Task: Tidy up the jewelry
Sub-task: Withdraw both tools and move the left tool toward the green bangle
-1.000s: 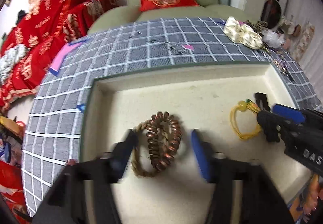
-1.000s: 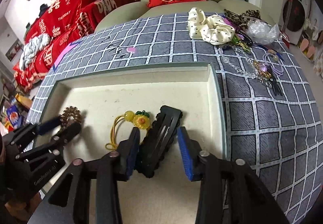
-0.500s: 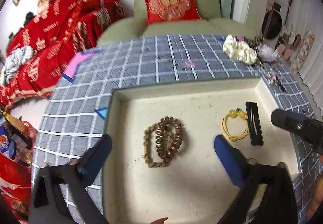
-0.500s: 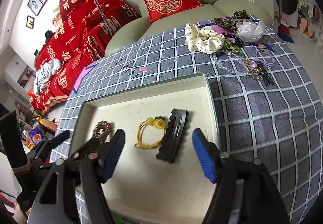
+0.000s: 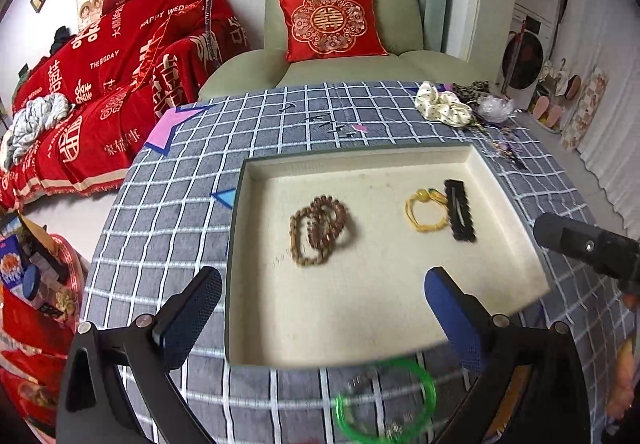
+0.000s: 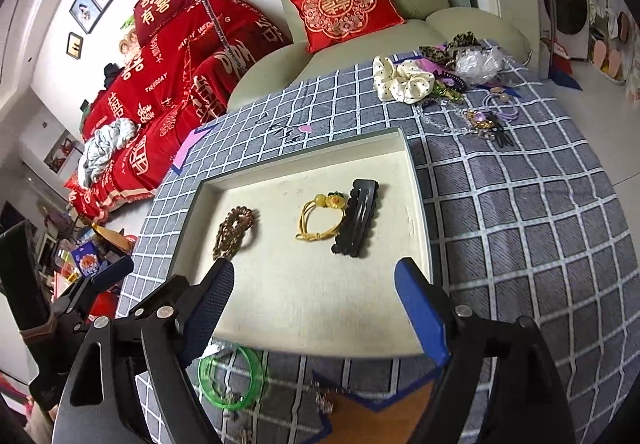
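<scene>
We have pulled both tongs back from the tray (image 5: 516, 204), so the left tongs (image 5: 320, 308) and right tongs (image 6: 314, 300) hang wide apart, empty. The beads (image 5: 322, 230), yellow band (image 6: 320, 218) and black clip (image 6: 358, 222) lie inside; the green bangle (image 6: 232, 380) waits on the near desk (image 6: 520, 212).

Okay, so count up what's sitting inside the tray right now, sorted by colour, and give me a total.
Inside the tray:
Brown: 1, bead bracelet
Yellow: 1, hair tie
Black: 1, hair clip
Total: 3

The green bangle lies on the cloth outside the tray, so it isn't counted.
</scene>
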